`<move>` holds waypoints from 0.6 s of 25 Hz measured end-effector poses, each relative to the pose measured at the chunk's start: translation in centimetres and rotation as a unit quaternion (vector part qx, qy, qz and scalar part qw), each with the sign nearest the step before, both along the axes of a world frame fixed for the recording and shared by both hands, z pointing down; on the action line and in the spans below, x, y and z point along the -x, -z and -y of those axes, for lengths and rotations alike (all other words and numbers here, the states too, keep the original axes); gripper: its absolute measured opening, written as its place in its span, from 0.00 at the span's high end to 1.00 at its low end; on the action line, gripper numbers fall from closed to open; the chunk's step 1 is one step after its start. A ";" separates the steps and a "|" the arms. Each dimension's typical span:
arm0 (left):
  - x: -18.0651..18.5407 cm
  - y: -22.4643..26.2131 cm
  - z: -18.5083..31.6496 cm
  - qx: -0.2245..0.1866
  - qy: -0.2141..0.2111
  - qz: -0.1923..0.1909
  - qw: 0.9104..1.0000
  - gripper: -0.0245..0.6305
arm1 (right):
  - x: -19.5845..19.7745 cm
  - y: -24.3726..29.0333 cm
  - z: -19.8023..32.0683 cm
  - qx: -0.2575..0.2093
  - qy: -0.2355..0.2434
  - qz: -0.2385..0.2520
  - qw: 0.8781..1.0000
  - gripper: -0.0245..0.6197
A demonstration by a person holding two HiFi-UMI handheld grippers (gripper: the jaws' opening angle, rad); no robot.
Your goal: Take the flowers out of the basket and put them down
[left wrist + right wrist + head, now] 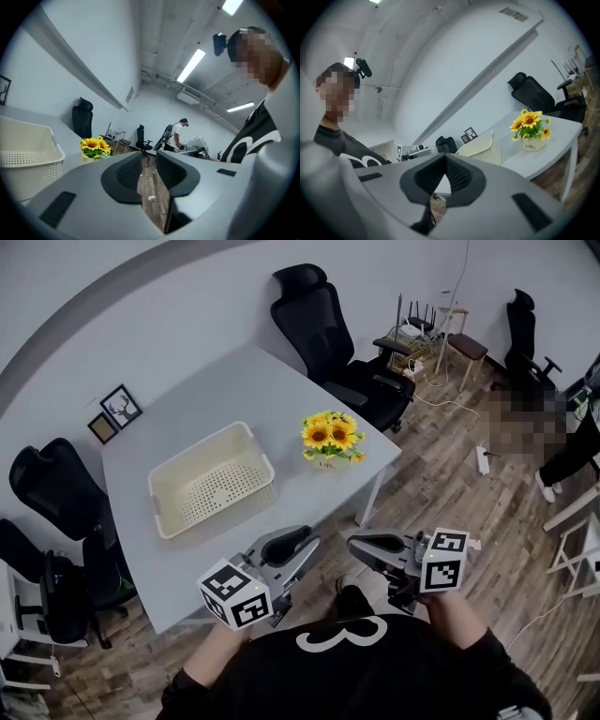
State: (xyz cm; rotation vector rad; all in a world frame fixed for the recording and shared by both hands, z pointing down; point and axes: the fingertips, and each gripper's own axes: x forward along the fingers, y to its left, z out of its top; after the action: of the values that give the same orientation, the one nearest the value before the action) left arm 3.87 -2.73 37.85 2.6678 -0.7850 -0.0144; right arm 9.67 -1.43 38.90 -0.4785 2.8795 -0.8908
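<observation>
The sunflowers stand upright in a small white pot on the grey table, to the right of the cream perforated basket, which holds nothing. Both grippers hang below the table's near edge, over the floor, close to my body. The left gripper has a narrow gap between its jaws with nothing in it. The right gripper has its jaws together and holds nothing. The left gripper view shows its jaws, the flowers and the basket. The right gripper view shows the right gripper, the flowers and the basket.
Black office chairs stand behind the table and at its left. Two small picture frames sit at the table's far left corner. A person stands far off in the room. Wooden floor lies to the right.
</observation>
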 end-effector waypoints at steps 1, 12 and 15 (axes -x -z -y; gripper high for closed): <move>0.0 0.6 -1.4 -0.006 -0.015 -0.005 1.000 0.84 | 0.1 0.1 -0.8 -0.001 -0.001 0.002 1.000 0.95; 0.2 2.1 -7.4 -0.018 -0.060 -0.020 0.998 0.95 | 1.4 1.5 -6.0 -0.042 0.009 0.007 0.999 0.95; 0.2 1.8 -7.9 -0.012 -0.065 -0.022 0.998 0.95 | 1.5 1.3 -6.5 -0.035 0.007 0.013 0.999 0.95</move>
State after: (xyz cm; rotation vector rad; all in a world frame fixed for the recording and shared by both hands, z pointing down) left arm 3.66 5.18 36.02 2.7255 -0.6010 -0.0496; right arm 8.20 5.08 37.55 -0.4379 2.8829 -0.7890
